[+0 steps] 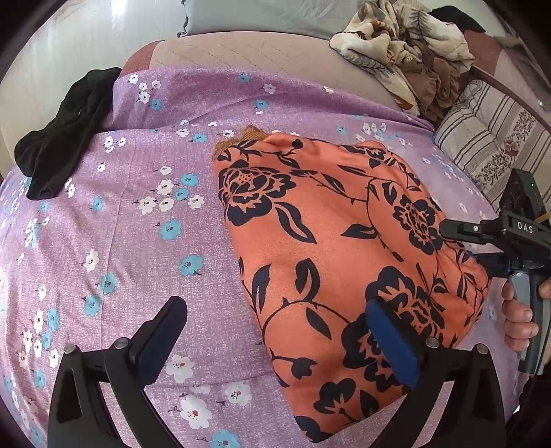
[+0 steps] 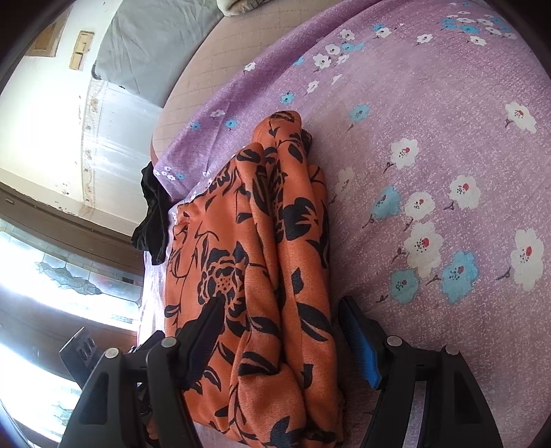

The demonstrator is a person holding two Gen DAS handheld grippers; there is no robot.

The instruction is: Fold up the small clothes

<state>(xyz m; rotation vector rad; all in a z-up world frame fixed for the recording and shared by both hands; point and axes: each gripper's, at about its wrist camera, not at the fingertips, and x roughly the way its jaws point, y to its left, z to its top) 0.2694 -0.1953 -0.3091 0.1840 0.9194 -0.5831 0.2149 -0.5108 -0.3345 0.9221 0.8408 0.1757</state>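
Observation:
An orange garment with a black flower print [image 1: 344, 248] lies folded into a thick bundle on the purple flowered bedsheet [image 1: 137, 224]. My left gripper [image 1: 275, 317] is open above the sheet, its right finger [image 1: 389, 337] over the garment's near edge. My right gripper [image 1: 461, 241] comes in from the right, jaws at the garment's right edge. In the right wrist view the garment [image 2: 261, 275] lies between the open fingers of the right gripper [image 2: 279, 317], one finger [image 2: 206, 327] on top of it, the other [image 2: 358, 337] beside it on the sheet [image 2: 447, 138].
A black garment [image 1: 65, 138] lies at the sheet's far left edge, also seen in the right wrist view [image 2: 151, 220]. A heap of beige patterned clothes [image 1: 409, 51] sits at the back right. A striped cushion [image 1: 489, 138] is to the right. A grey pillow [image 1: 248, 17] lies at the back.

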